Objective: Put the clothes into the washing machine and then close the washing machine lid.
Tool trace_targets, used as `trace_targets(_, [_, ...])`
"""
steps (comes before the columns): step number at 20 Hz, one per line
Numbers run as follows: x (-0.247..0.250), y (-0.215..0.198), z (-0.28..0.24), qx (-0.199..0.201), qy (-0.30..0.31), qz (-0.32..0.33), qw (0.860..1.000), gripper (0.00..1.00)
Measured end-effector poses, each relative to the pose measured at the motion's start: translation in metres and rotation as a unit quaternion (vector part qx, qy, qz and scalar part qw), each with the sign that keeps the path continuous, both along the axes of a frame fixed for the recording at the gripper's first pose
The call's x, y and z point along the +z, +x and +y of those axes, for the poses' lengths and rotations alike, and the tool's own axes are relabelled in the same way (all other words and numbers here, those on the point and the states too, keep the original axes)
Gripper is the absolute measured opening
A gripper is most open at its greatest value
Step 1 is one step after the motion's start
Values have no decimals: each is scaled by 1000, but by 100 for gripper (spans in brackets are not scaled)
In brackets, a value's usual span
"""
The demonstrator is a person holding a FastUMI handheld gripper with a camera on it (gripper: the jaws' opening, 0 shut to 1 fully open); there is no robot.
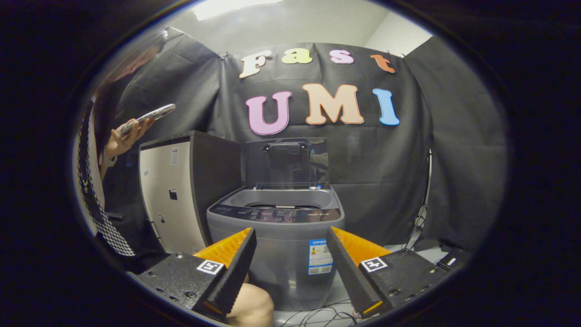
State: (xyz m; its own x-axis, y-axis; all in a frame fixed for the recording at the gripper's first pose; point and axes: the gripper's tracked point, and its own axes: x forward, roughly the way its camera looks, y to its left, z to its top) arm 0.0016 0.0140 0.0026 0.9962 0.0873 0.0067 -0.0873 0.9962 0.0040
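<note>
A grey top-loading washing machine (281,236) stands straight ahead, beyond my fingers. Its dark lid (287,161) is raised upright at the back, leaving the drum opening (281,202) uncovered. My gripper (290,243) is open, held in front of the machine's front panel with nothing between its fingers. A pale rounded shape (252,306), possibly cloth or a knee, lies below the left finger; I cannot tell which.
A tall cabinet (181,195) with a pale front stands just left of the machine. Farther left a person (102,181) holds a phone (147,119) up. Cables (317,315) lie on the floor under the machine's front. A dark stand (422,213) leans at the right.
</note>
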Motion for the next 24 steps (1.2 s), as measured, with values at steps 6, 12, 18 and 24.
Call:
trace_targets(6, [0, 0, 0, 1, 0, 0, 1000, 94])
trace_targets(12, [-3, 2, 2, 0, 0, 2, 1000, 94])
trace_targets(18, [1, -1, -7, -20, 1, -7, 1000, 94])
trace_targets(24, [80, 41, 10, -6, -16, -61, 998, 95])
